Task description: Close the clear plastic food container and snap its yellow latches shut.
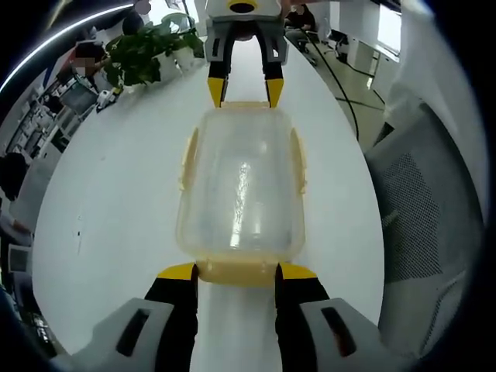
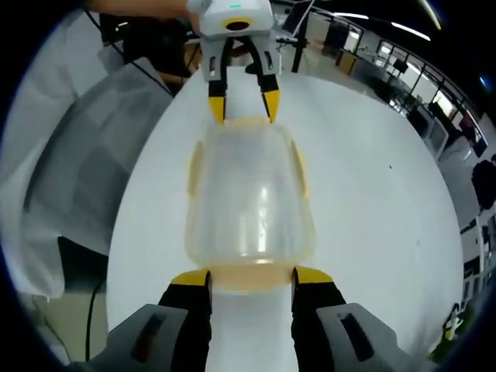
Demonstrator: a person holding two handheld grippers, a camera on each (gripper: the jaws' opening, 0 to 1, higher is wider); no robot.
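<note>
Left gripper view: white table (image 1: pixel 108 217); at centre, the clear plastic food container (image 1: pixel 240 186) lies lid-on, its yellow latches (image 1: pixel 188 159) along both long sides. The left gripper (image 1: pixel 236 273) has its jaws spread, tips flanking the near end latch (image 1: pixel 236 271); the right gripper (image 1: pixel 245 91) faces it at the far end, equally spread. Potted plant (image 1: pixel 143 50) at upper left. Right gripper view: a chair (image 2: pixel 93 147) at left, then the same container (image 2: pixel 248 194) between both grippers. Whether the tips press the latches probably cannot be resolved.

Clear container (image 1: pixel 240 186), yellow latches (image 1: pixel 236 271), white table (image 1: pixel 116 201).
</note>
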